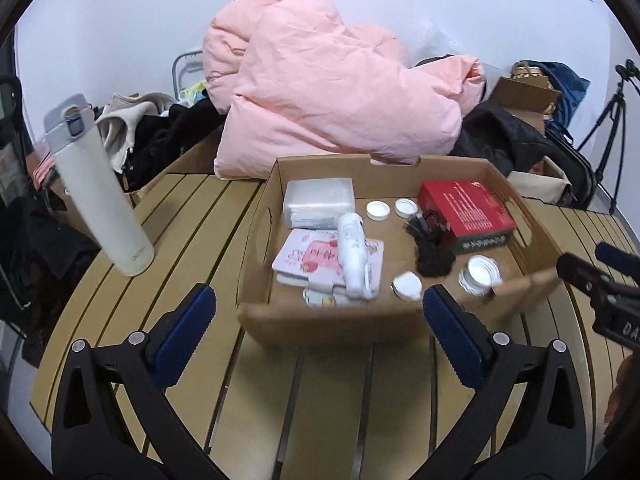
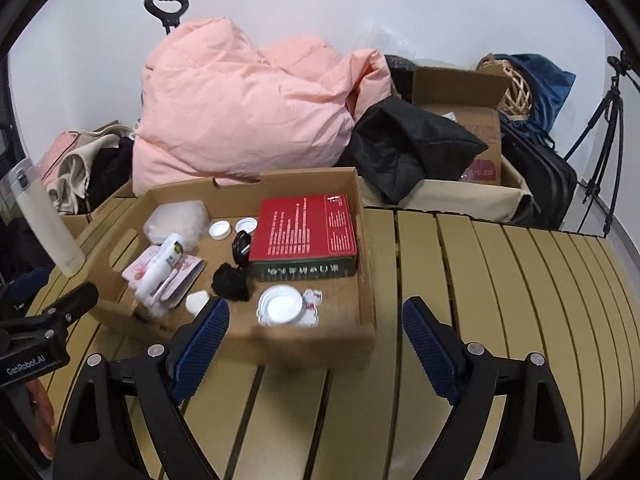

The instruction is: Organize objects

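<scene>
Both claws, left claw (image 1: 319, 305) and right claw (image 2: 316, 320), gape wide, empty, near cardboard box (image 1: 332, 318) on slatted table (image 2: 500, 280); small items already gathered inside; white bottle (image 1: 100, 196) stands outside at left, probably next.

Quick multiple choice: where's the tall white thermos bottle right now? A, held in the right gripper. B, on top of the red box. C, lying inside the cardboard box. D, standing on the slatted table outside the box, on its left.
D: the white thermos bottle stands upright on the slatted table, left of the cardboard box, and both grippers are open and hold nothing.
</scene>
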Motion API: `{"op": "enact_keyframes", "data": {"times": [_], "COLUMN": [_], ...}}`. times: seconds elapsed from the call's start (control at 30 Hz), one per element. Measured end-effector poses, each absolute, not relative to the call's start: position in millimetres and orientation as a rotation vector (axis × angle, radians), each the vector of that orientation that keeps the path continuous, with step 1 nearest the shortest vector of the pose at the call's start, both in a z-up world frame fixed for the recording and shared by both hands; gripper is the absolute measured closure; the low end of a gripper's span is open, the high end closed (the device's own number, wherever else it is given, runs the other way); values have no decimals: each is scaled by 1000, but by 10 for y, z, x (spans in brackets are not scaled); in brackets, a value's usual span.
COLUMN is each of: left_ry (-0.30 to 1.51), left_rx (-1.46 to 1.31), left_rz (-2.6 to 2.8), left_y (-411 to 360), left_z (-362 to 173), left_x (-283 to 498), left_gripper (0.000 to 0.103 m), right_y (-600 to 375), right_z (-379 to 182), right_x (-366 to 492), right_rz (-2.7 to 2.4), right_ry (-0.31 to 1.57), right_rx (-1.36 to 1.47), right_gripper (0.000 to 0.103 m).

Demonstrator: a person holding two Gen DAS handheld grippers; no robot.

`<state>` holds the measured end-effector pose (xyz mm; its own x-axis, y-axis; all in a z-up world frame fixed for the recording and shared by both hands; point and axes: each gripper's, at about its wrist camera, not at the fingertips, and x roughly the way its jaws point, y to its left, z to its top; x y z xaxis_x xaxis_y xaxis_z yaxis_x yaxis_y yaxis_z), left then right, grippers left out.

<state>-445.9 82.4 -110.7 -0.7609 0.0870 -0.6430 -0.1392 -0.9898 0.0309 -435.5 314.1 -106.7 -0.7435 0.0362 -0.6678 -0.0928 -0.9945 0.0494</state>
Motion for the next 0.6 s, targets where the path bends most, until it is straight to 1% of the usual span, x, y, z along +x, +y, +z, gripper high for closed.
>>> {"op": "enact_keyframes", "data": {"times": [0.17,0.3,0.4,0.5,0.6], "left_ry": [93,123,101,56,27], "left_rx": [-934,-918,-947,-975,-1011], "left_rz": [2815,2825,2828,2834,2830], "left_y": [811,773,689,622,591], "left_z": [-993,-1025,-1107,-1166,-1237], "left_x": [-4145,-3924,-3792,-3719,-3634], "left_gripper": [0,0,0,0,0], "right_y": [3076,2981,2893,2780,2737], "right_z": [-1015,-1097,-1185,-1227,-1240], "right_x": [-4140,-3958,-3833,-3654,-3497], "right_rz": [2902,2927,2925,2914,2929], "right_ry": [129,166,123,14,19], "right_rx": [-1045,-1053,-1088,-1074,-1072], "right_gripper": [12,12,12,12,12]}}
